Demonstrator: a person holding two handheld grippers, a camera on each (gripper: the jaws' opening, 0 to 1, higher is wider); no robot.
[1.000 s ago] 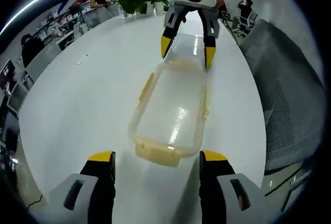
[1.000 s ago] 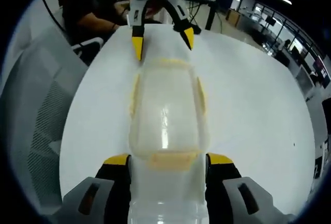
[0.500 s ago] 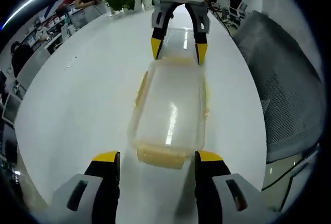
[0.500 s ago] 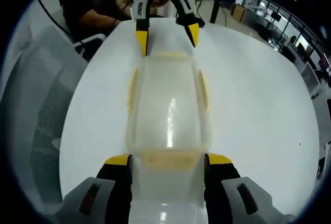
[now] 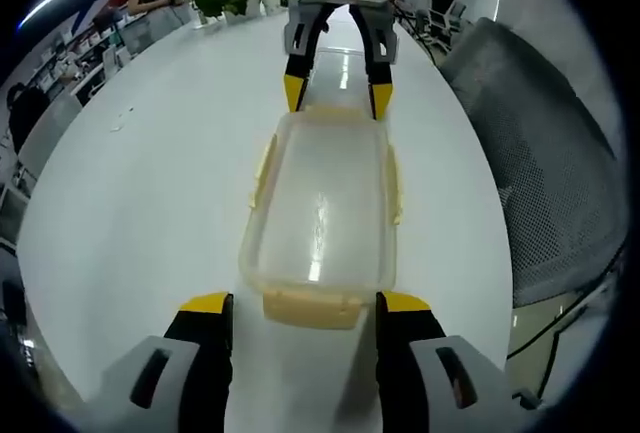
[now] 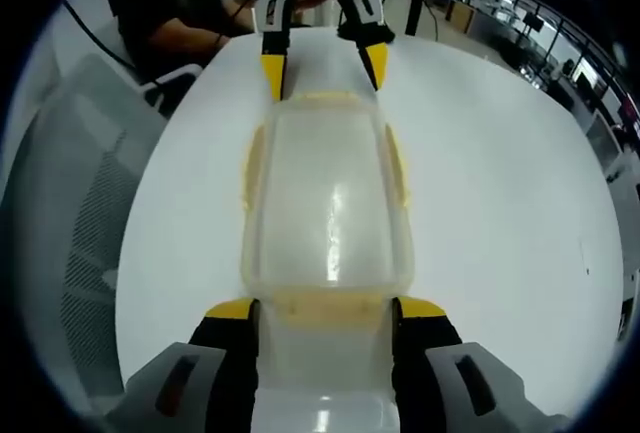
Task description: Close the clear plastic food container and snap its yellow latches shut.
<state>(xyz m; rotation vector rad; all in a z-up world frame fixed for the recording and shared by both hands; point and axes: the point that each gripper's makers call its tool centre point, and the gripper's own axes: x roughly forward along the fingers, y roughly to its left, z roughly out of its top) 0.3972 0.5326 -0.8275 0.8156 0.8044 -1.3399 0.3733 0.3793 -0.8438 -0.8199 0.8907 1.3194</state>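
Container (image 5: 322,211) lidded, contents unseen, between spread claws.

Container (image 5: 318,218) lies on table (image 5: 140,183) (between both claws).

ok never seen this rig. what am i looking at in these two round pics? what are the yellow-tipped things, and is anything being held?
No robot arm here: a person holds a two-jaw gripper in each hand, and each carries a fisheye camera looking along its own jaws.

In the left gripper view, the left gripper rises from the bottom; the one at the top is the right gripper. The right gripper view is the same scene from the opposite end.

On the white table lies a clear plastic food container, lid on, with yellow latches at its ends and sides. Each gripper's open jaws straddle one end latch. Nothing is gripped. A mesh chair stands beside the table.
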